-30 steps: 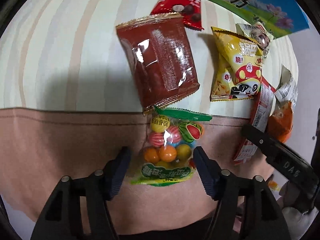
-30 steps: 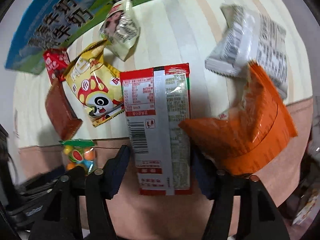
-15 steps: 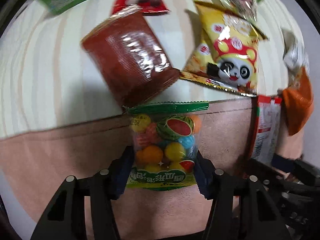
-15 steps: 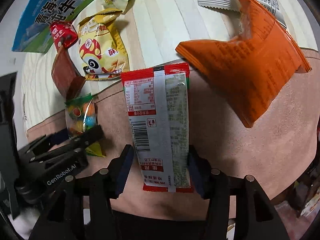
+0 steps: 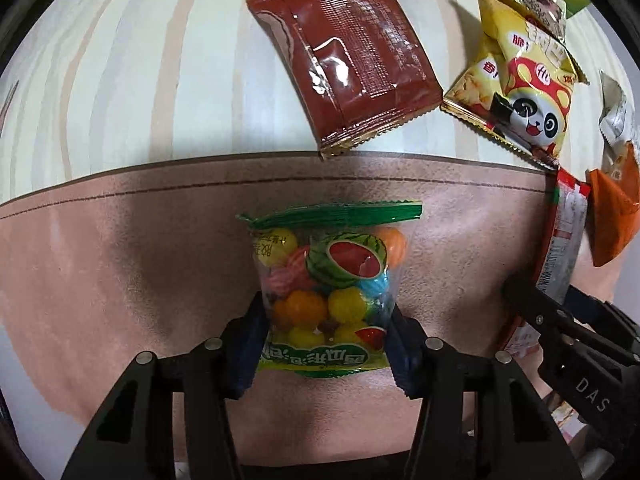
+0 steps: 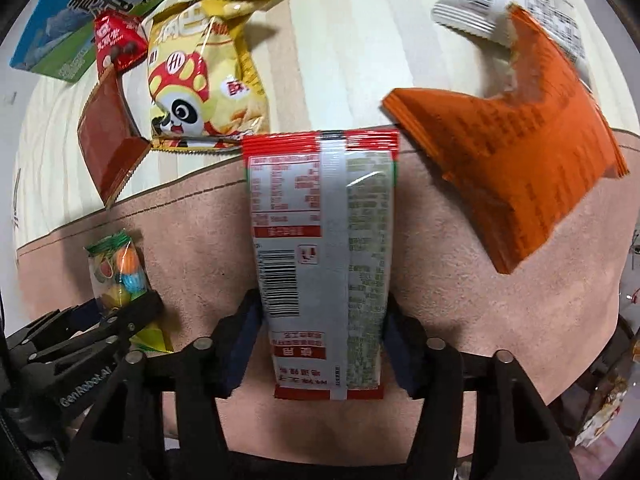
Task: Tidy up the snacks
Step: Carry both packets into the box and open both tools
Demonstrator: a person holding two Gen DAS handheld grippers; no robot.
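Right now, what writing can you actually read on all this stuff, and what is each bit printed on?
"DAS": on the right gripper.
"GenRobot.AI": on the left gripper.
"Hi": on the yellow panda snack bag.
Large Chinese characters: on the blue-green carton, cut off.
Red-and-white packet, brown packet, orange packet, candy bag: print too small or blurred.

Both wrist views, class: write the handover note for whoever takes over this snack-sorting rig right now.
Left gripper: jaws have just closed on the candy bag, over the pink mat.
Right gripper: jaws have just been opening, red-and-white packet between them; grip unclear.
Loose: brown packet and panda bag on the striped table, orange packet overlapping the mat's edge.
Done: no finished grouping visible.
Left: place these two, then the rest.
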